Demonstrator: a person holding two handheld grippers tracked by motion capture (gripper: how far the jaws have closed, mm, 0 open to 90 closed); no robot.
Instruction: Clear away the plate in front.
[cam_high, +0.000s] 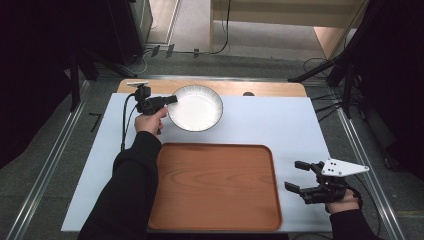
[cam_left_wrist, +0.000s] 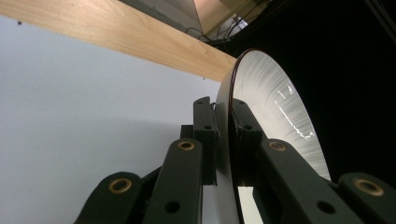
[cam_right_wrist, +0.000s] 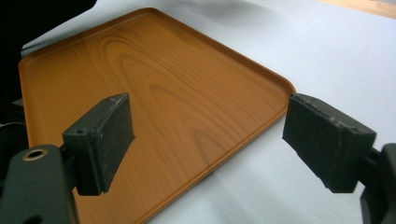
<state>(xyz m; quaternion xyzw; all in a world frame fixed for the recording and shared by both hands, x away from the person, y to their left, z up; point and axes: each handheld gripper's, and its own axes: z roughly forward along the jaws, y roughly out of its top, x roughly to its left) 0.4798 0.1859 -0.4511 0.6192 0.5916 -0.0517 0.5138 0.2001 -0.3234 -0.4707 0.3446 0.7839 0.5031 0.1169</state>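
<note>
A white ribbed bowl with a dark rim is at the back of the white mat. My left gripper is shut on its left rim. In the left gripper view the two pads pinch the wall of the bowl, one inside and one outside, with my left gripper holding the bowl tilted up off the mat. A brown wooden tray lies at the front centre. My right gripper hovers open just right of the tray. In the right gripper view my right gripper has nothing between its pads, above the corner of the tray.
The white mat covers most of the table, with a strip of bare wood along the far edge. Dark stands and cables flank the table at both sides.
</note>
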